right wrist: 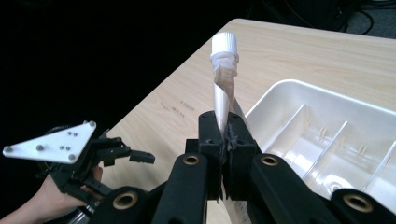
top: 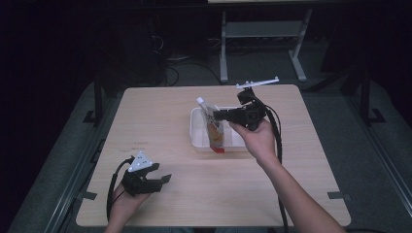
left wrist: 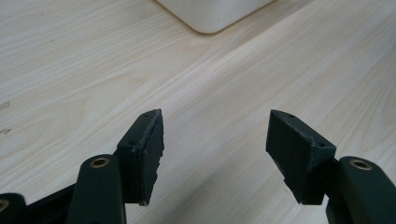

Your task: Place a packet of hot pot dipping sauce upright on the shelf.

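Observation:
A spouted pouch (top: 214,127) with a white cap and orange and red print hangs over the white tray (top: 195,127) at the middle of the table. My right gripper (top: 217,114) is shut on its upper part. In the right gripper view the jaws pinch the pouch (right wrist: 221,99) just below its white cap, with the tray (right wrist: 289,91) to the right. My left gripper (top: 162,174) rests low near the table's front left, open and holding nothing. In the left gripper view its pads (left wrist: 145,149) stand wide apart over bare wood, and a corner of the tray (left wrist: 212,16) shows ahead.
The tray has several ribbed compartments (right wrist: 336,144). The wooden table (top: 145,121) ends in a dark drop on every side, with a desk frame (top: 262,34) on the floor behind it. The person's other hand (right wrist: 42,196) shows at lower left in the right gripper view.

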Action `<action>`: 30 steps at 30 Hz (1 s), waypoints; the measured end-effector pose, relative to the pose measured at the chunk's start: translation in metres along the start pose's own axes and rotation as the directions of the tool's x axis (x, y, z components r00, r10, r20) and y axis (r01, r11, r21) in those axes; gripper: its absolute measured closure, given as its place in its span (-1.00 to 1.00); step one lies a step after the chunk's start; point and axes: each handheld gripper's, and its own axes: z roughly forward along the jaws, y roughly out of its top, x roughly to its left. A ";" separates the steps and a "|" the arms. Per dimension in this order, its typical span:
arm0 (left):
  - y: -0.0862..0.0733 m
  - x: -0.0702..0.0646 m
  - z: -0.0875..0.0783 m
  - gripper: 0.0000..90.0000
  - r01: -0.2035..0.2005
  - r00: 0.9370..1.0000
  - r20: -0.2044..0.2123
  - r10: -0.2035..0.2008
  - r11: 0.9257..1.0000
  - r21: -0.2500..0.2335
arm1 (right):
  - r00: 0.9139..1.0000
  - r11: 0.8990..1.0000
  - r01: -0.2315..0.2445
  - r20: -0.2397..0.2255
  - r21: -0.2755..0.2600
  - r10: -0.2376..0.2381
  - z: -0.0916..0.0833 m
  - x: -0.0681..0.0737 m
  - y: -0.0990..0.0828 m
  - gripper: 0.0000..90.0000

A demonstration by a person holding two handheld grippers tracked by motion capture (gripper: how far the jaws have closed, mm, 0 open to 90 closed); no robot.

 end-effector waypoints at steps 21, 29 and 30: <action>-0.001 0.003 -0.002 -0.26 0.002 1.000 -0.008 -0.002 1.000 0.001 | 0.995 0.999 -0.020 0.093 -0.048 0.024 0.027 -0.002 0.029 0.93; -0.002 0.004 -0.002 -0.26 0.007 1.000 -0.005 -0.007 1.000 -0.002 | 0.990 0.996 -0.031 0.135 -0.080 0.042 0.043 -0.005 0.036 0.93; -0.002 0.004 -0.002 -0.26 0.007 1.000 -0.005 -0.007 1.000 -0.002 | 0.989 0.996 -0.034 0.141 -0.083 0.046 0.045 -0.005 0.036 0.93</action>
